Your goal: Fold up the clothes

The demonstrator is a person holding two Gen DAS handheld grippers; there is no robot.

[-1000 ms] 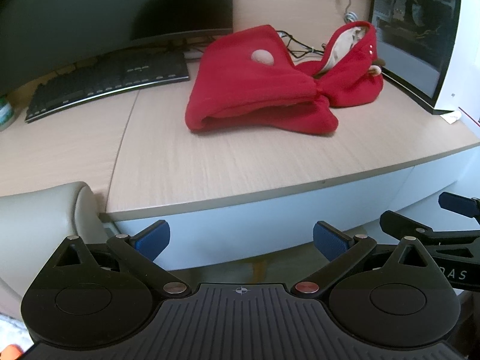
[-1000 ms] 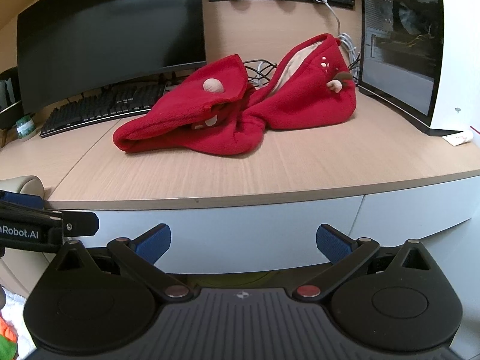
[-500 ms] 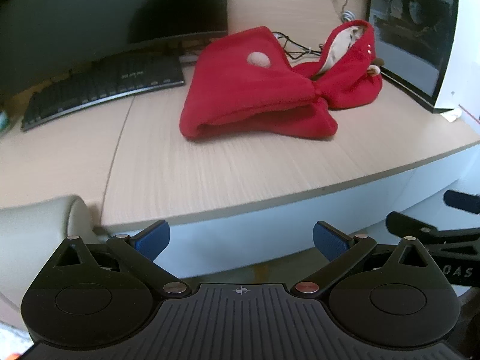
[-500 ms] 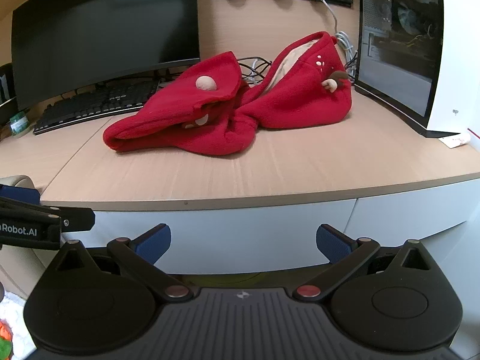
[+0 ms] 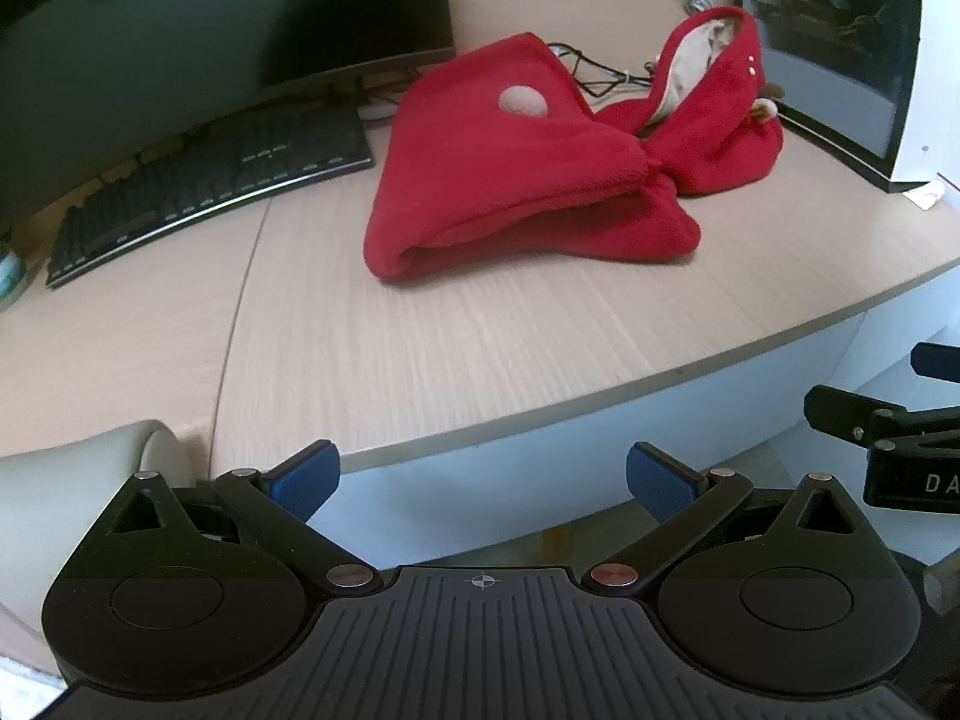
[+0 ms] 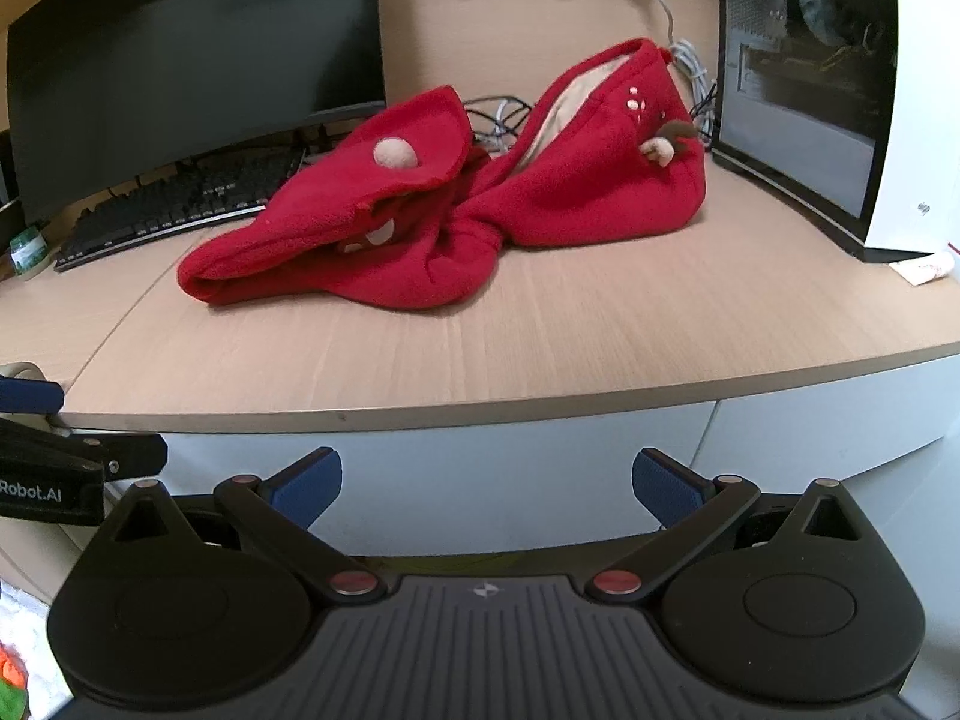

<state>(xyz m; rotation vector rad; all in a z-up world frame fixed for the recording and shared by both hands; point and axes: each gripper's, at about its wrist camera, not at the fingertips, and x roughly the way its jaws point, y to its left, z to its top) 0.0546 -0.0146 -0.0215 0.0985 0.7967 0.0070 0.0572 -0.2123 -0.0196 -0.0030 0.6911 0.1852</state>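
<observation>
A red fleece garment [image 5: 528,180] [image 6: 456,222] lies crumpled on the light wooden desk [image 5: 420,348] [image 6: 570,348], its cream lining showing at the hood and a pale round pompom on top. My left gripper [image 5: 480,477] hangs open in front of the desk's near edge, nothing between its blue pads. My right gripper [image 6: 486,483] is also open and empty, below the desk edge and well short of the garment. Each gripper shows at the edge of the other's view.
A black keyboard [image 5: 198,198] and a dark monitor [image 6: 198,60] stand at the back left. A white computer case [image 6: 840,90] with a glass side stands at the right, cables behind the garment. A beige chair arm [image 5: 78,480] sits at the lower left.
Both grippers have risen and come a little closer to the desk, so the garment looks larger and I see more of the desktop. The garment has not moved.
</observation>
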